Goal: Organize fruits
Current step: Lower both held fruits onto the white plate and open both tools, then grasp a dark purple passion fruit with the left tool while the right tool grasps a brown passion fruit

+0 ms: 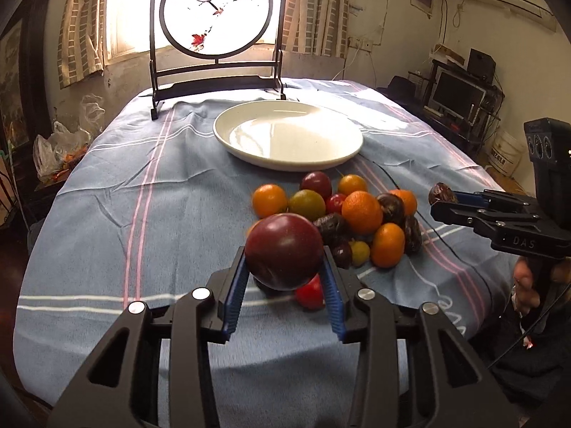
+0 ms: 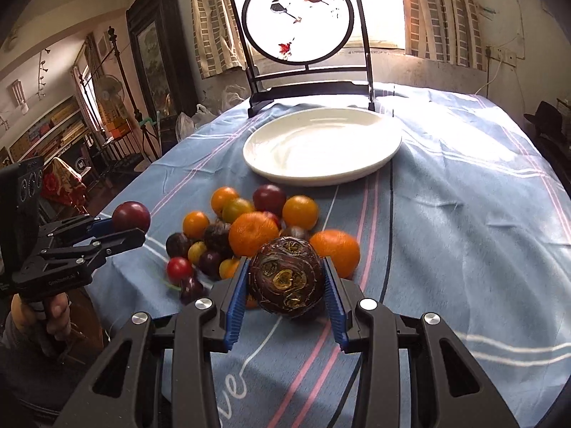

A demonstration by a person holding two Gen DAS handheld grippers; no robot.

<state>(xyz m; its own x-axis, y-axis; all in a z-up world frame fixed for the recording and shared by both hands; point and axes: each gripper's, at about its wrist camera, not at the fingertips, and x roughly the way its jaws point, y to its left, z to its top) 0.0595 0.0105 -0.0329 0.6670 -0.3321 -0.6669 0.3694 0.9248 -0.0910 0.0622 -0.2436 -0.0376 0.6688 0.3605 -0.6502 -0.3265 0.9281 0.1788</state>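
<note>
**Two fruits lifted, plate waiting**

The left claw (image 1: 285, 278) pinches a dark red plum (image 1: 284, 251) between its blue pads, and the right claw (image 2: 285, 285) pinches a rough brown, knobbly fruit (image 2: 287, 276); both are held above the pile of fruit (image 1: 342, 214) on the desk (image 1: 107, 214). The white plate (image 1: 287, 134) stands bare just beyond the pile, so the step in hand looks like carrying each fruit over and setting it down there. To do it well, keep the grip firm but gentle, pass over the pile rather than through it, lower to the plate floor before letting go, and place one fruit at a time so the claws stay apart. Round oranges (image 2: 253, 233) and a small tomato (image 2: 179, 268) could roll if nudged. A framed bird screen (image 1: 216, 10) stands behind the plate, limiting reach beyond it.
</note>
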